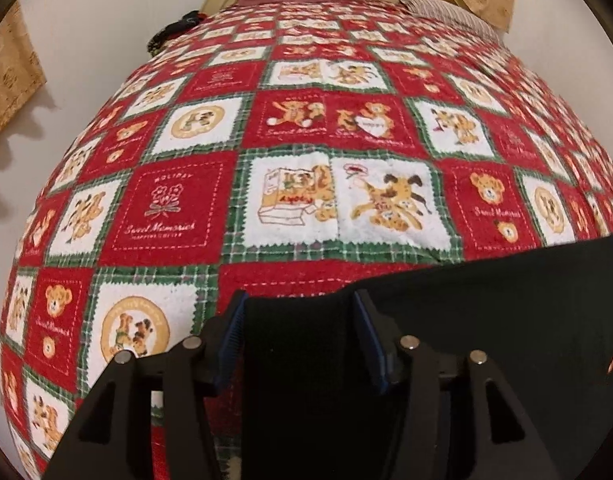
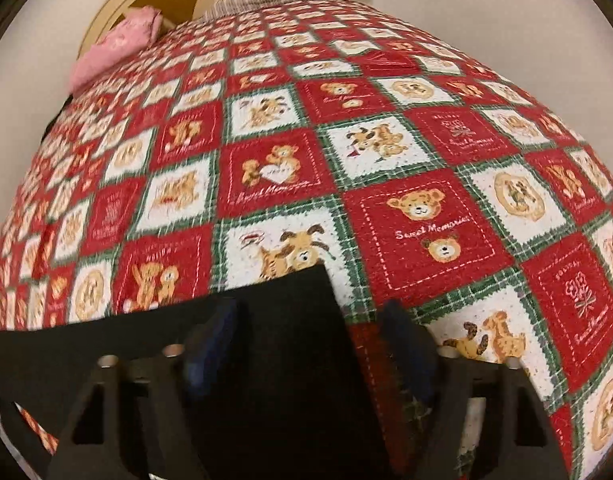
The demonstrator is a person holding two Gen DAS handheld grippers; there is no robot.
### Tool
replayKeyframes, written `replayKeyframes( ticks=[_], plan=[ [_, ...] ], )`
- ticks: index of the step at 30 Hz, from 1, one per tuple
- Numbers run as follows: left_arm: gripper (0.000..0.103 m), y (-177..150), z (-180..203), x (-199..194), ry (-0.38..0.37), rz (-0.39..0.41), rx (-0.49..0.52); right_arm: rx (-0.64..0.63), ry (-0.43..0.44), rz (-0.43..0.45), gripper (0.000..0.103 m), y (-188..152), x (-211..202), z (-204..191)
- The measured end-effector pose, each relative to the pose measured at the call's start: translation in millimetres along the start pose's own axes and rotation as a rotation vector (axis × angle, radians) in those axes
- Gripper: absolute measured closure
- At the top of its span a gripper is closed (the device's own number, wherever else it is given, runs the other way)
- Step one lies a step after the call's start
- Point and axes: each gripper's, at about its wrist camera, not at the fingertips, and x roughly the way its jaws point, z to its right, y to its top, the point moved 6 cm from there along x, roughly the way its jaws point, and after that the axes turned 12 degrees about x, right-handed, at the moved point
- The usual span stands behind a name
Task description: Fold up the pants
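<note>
Left tongs: mine, apart, straddling the pants edge.
Pants: black, on the bed, near edge.
Right tongs: apart, over a corner.
Progress: early, I judge; folds remain.

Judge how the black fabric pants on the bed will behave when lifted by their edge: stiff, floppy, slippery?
Probably floppy: the black fabric pants lie flat and follow the red teddy-bear patchwork bedspread. Likely light, being thin at the edge between the left gripper jaws. The matte cloth seems unlikely to slip from the right gripper, though unheld parts should sag.
</note>
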Motion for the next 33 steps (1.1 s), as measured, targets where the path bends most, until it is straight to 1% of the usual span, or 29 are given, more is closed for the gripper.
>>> replayKeyframes(
  ticks=[1, 2, 3, 6, 7, 9, 12, 14, 16, 17, 21, 22, 25, 30, 33],
  plan=[
    [0.063, 0.2, 3.7, -0.5, -0.01, 0.001, 0.016, -0.016, 0.006, -0.01, 0.056, -2.5, 0.2, -1.6],
    [0.078, 1.6, 8.4, -1.5, -0.027, 0.006, 0.034, -0.025, 0.003, -0.012, 0.068, -2.9, 0.6, -2.2],
    [0.086, 2.7, 14.4, -2.4, -0.029, 0.007, 0.055, -0.036, -0.005, -0.007, 0.08, -4.0, -0.5, -2.4],
    [0.09, 5.3, 25.8, -4.1, 0.035, 0.012, 0.125, -0.041, 0.003, 0.008, 0.093, -1.8, -5.9, -4.2],
    [0.09, 6.2, 26.7, -5.2, 0.045, 0.018, 0.13, -0.046, 0.003, 0.027, 0.094, -0.7, -11.0, -7.2],
    [0.09, 8.2, 20.9, -11.1, 0.045, 0.042, 0.103, -0.051, 0.009, 0.071, 0.096, 3.2, -22.4, -13.8],
    [0.09, 9.2, 7.7, -26.6, 0.019, 0.106, 0.052, -0.063, 0.047, 0.168, 0.096, 8.2, -51.7, -25.1],
    [0.09, 9.5, 5.2, -36.1, 0.011, 0.142, 0.033, -0.078, 0.064, 0.228, 0.096, 7.1, -70.5, -28.8],
    [0.09, 9.6, 1.9, -47.9, -0.005, 0.19, 0.005, -0.086, 0.101, 0.306, 0.096, 2.8, -96.2, -30.5],
    [0.09, 8.5, 1.4, -54.1, -0.008, 0.217, -0.008, -0.088, 0.112, 0.329, 0.096, 2.6, -103.9, -31.6],
    [0.09, 0.8, -0.5, -79.7, -0.017, 0.325, -0.043, -0.089, 0.153, 0.44, 0.096, -11.2, -139.9, -27.7],
    [0.09, -0.2, -1.2, -84.5, -0.019, 0.35, -0.049, -0.092, 0.162, 0.483, 0.096, -17.6, -151.2, -25.0],
    [0.09, -8.9, -5.0, -104.7, -0.035, 0.455, -0.062, -0.101, 0.203, 0.572, 0.096, -38.6, -176.6, -17.1],
    [0.09, -37.8, -4.2, -132.5, -0.082, 0.573, -0.077, -0.095, 0.237, 0.631, 0.097, -75.6, -193.7, 3.0],
    [0.09, -59.7, 1.3, -143.7, -0.115, 0.613, -0.072, -0.078, 0.272, 0.637, 0.097, -99.0, -201.0, 16.0]
  ],
)
